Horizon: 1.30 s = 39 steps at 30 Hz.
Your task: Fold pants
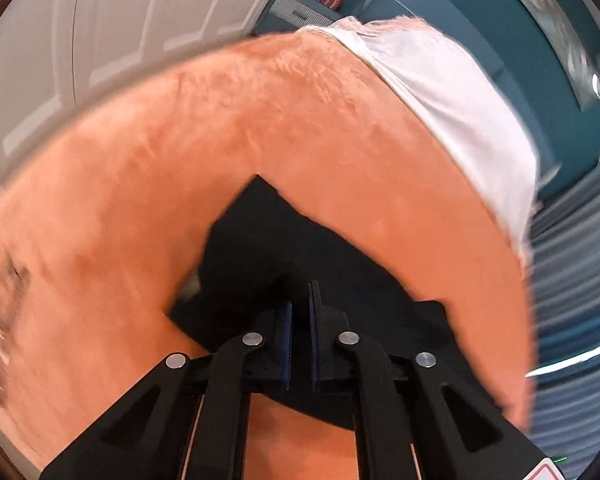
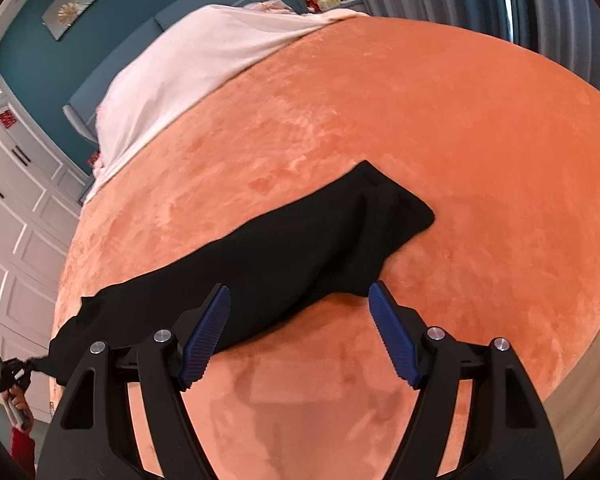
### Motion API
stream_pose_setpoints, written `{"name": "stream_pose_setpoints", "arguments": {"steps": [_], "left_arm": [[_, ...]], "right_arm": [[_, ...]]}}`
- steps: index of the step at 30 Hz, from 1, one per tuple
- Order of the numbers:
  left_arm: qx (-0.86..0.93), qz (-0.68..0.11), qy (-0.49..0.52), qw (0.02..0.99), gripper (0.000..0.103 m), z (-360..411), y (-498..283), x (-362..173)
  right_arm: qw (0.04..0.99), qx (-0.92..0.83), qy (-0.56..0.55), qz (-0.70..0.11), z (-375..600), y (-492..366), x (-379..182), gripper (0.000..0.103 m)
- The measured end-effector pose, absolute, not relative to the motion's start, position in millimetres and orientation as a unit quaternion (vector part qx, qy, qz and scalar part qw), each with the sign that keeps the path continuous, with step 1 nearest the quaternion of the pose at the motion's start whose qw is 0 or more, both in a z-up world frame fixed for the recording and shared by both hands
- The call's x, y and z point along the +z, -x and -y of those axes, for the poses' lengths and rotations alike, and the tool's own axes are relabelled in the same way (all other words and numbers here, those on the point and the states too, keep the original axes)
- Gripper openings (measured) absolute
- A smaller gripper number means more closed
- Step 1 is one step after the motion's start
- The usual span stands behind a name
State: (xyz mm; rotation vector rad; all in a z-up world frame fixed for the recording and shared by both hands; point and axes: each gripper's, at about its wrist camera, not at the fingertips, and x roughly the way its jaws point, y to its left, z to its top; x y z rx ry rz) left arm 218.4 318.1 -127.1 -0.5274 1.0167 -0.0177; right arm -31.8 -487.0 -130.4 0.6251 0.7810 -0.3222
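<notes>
Both hand-held grippers point(image 2: 300, 292) hover over black pants point(image 2: 284, 248).

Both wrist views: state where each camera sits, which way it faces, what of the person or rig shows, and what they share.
Left wrist: sits behind the left gripper, looking down along its closed fingers at the black pants on the orange blanket; only the gripper shows.
Right wrist: sits behind the right gripper, jaws open above the pants; the left gripper and a hand show at lower left.
Shared: pants, blanket, white sheet.
</notes>
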Motion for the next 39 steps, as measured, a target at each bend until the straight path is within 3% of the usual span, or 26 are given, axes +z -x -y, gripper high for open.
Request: {"name": "stream_pose_setpoints", "arguments": {"steps": [2, 4, 7, 9, 12, 17, 18, 19, 20, 21, 25, 27, 31, 33, 38, 39], "left_arm": [[0.032, -0.558, 0.237, 0.794, 0.007, -320, -219, -180], [0.04, -0.556, 0.273, 0.784, 0.009, -325, -198, -196], [0.051, -0.518, 0.264, 0.812, 0.015, -315, -174, -172], [0.062, -0.516, 0.243, 0.819, 0.03, -306, -163, -160], [0.065, -0.506, 0.244, 0.825, 0.043, -289, -146, -144], [0.045, -0.495, 0.235, 0.835, 0.052, -256, -119, -124], [0.039, -0.498, 0.232, 0.835, 0.055, -247, -125, -122], [0.033, -0.502, 0.226, 0.834, 0.055, -236, -125, -121], [0.026, -0.504, 0.221, 0.835, 0.055, -226, -124, -119], [0.023, -0.505, 0.215, 0.836, 0.055, -219, -122, -117], [0.016, -0.503, 0.189, 0.843, 0.059, -202, -123, -108], [0.021, -0.504, 0.17, 0.847, 0.065, -196, -125, -112], [0.043, -0.533, 0.16, 0.83, 0.065, -186, -140, -147], [0.056, -0.541, 0.163, 0.823, 0.065, -185, -144, -160], [0.075, -0.535, 0.201, 0.817, 0.065, -193, -140, -170], [0.075, -0.533, 0.202, 0.818, 0.065, -193, -142, -169]], "right_arm": [[0.865, -0.155, -0.291, -0.378, 485, 30, -136, 0.07], [0.853, -0.167, -0.296, -0.395, 487, 26, -148, 0.07], [0.847, -0.158, -0.321, -0.394, 491, 28, -152, 0.07], [0.847, -0.154, -0.331, -0.386, 496, 29, -149, 0.071], [0.842, -0.153, -0.355, -0.376, 506, 25, -150, 0.071], [0.816, -0.162, -0.401, -0.384, 532, -6, -167, 0.071], [0.809, -0.166, -0.403, -0.394, 537, -16, -173, 0.068], [0.796, -0.172, -0.405, -0.415, 546, -32, -183, 0.039], [0.786, -0.177, -0.404, -0.434, 553, -44, -190, 0.018], [0.778, -0.179, -0.407, -0.443, 558, -53, -193, 0.005], [0.888, -0.101, -0.327, -0.306, 534, -44, -97, 0.004], [0.907, -0.101, -0.283, -0.296, 529, -29, -86, 0.004], [0.825, -0.2, -0.321, -0.419, 581, -17, -196, 0.004], [0.806, -0.198, -0.367, -0.42, 594, 4, -230, 0.0], [0.824, -0.204, -0.383, -0.364, 582, 31, -207, 0.027], [0.828, -0.201, -0.376, -0.365, 580, 27, -202, 0.04]]}}
